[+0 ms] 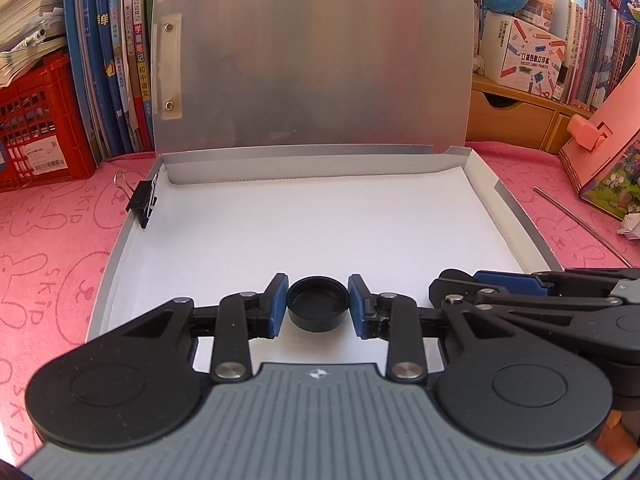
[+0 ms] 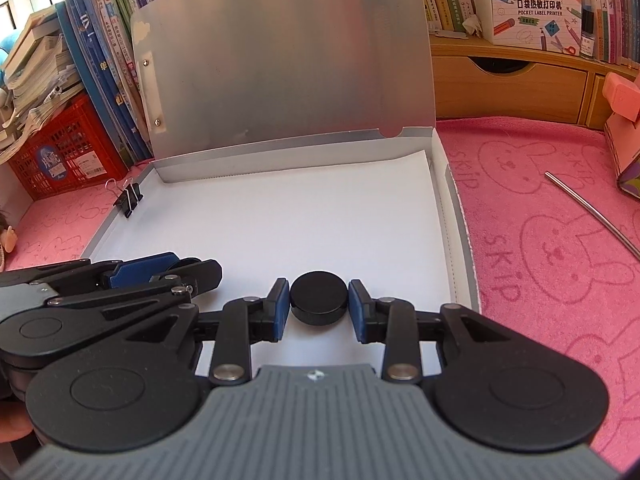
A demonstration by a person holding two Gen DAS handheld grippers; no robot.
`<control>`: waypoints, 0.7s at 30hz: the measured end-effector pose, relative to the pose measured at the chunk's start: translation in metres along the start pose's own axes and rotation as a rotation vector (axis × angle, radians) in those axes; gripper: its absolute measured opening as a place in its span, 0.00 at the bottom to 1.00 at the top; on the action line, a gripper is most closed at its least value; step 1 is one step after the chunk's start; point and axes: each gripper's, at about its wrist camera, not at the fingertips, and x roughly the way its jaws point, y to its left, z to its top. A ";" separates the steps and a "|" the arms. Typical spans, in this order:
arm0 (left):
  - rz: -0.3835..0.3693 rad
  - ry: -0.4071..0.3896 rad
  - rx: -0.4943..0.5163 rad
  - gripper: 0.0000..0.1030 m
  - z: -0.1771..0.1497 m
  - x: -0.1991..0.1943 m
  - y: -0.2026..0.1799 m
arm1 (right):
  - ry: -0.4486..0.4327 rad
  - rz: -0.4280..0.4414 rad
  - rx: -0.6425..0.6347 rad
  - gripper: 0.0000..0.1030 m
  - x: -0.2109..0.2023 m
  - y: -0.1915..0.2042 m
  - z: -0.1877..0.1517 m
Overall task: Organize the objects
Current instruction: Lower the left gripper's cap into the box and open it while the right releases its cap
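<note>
My left gripper (image 1: 318, 305) is shut on a small round black cap (image 1: 317, 294) with its hollow side up, low over the white paper (image 1: 320, 216) inside an open grey file box (image 1: 516, 208). My right gripper (image 2: 318, 304) is shut on a black round disc (image 2: 318, 288), flat face up, over the same white paper (image 2: 300, 216) near the box's front right. The two grippers sit side by side: the right gripper (image 1: 444, 286) shows at the right of the left wrist view, and the left gripper (image 2: 214, 270) at the left of the right wrist view.
The box lid (image 1: 312, 60) stands upright behind. A black binder clip (image 1: 142, 202) grips the box's left wall. On the pink cloth (image 2: 540, 240) lies a metal rod (image 2: 592, 208). A red crate (image 1: 36, 128), books, a printer carton (image 2: 532, 4) and a pink stand (image 1: 600, 148) ring the desk.
</note>
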 end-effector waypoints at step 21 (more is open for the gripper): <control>0.021 0.001 0.008 0.37 -0.006 0.004 0.001 | -0.017 -0.025 -0.028 0.38 -0.001 0.005 -0.003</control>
